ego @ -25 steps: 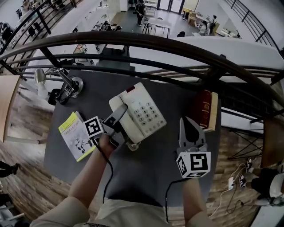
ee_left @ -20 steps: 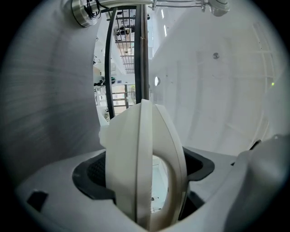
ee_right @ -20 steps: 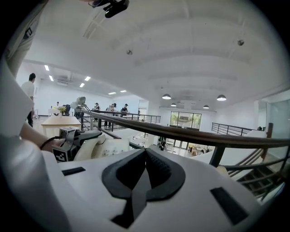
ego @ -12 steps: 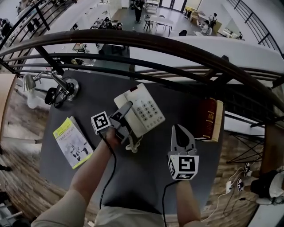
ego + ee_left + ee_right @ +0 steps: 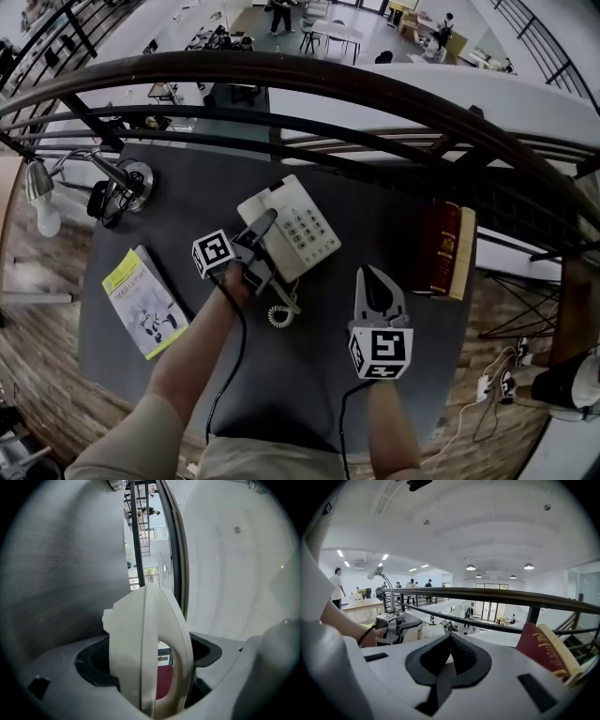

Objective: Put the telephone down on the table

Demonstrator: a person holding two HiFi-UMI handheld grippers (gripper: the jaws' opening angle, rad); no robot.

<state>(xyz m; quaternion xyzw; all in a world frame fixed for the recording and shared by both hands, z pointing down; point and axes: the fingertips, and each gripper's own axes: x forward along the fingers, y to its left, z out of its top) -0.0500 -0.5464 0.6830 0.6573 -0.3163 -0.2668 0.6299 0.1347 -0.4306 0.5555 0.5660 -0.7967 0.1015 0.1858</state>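
A cream telephone (image 5: 292, 225) with a keypad sits at the middle back of the dark table (image 5: 309, 384); whether it rests on the top or hangs just above it I cannot tell. My left gripper (image 5: 261, 242) is shut on its left side, where the handset (image 5: 150, 648) fills the space between the jaws edge on. The coiled cord (image 5: 279, 314) lies just in front of the telephone. To the right and nearer me, my right gripper (image 5: 376, 277) is shut with nothing in it, apart from the telephone; its own view shows the jaws (image 5: 451, 639) meeting.
A red book (image 5: 448, 248) lies at the table's right edge and also shows at the right as the red book (image 5: 543, 651). A desk lamp (image 5: 112, 183) stands at the back left, a yellow booklet (image 5: 141, 300) at the left. A dark railing (image 5: 375, 89) runs behind the table.
The telephone and my left gripper look smaller and sit a little further back. The coiled cord now shows in front of the telephone. My right gripper has drifted left.
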